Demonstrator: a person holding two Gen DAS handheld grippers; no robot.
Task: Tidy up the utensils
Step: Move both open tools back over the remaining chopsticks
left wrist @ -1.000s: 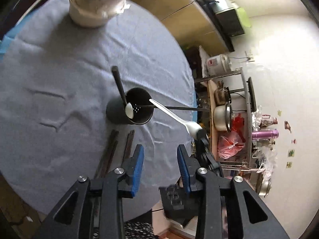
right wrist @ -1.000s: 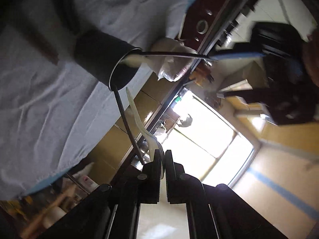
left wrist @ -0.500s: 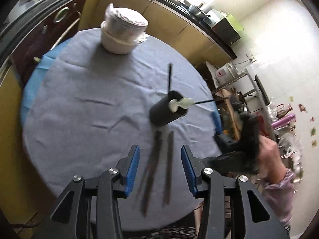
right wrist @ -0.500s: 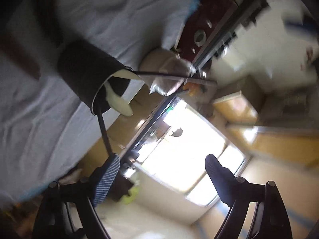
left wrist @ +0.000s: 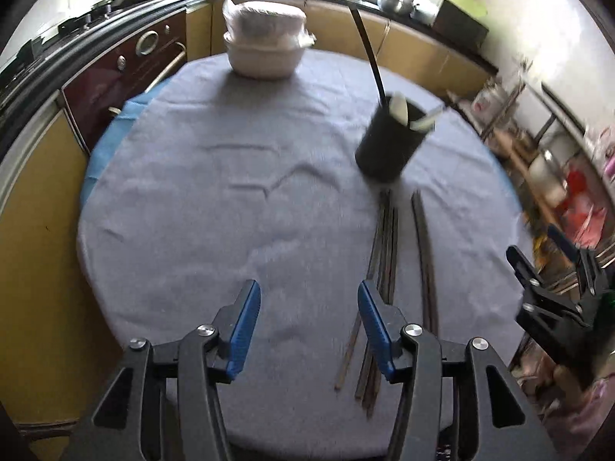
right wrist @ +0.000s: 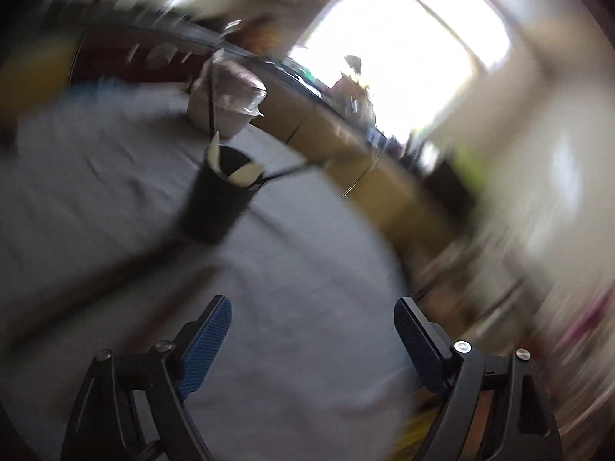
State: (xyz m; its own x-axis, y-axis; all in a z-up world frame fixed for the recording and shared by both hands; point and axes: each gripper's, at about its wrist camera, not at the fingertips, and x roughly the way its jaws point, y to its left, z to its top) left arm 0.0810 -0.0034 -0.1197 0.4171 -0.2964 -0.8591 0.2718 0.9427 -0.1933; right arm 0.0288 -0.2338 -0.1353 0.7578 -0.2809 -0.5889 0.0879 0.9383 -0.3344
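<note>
The left tool (left wrist: 307, 319) has 2 black angular fingers with blue ribbed pads (left wrist: 243, 332) and round silver screws at the joints. The right tool (right wrist: 313, 340) has the same black build, with 2 blue ribbed pads and silver screws.

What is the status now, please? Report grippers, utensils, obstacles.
Left gripper opening, nothing between jaws; right gripper open, empty. Spoons in black holder; chopsticks loose on cloth. Nothing blocking them.
</note>
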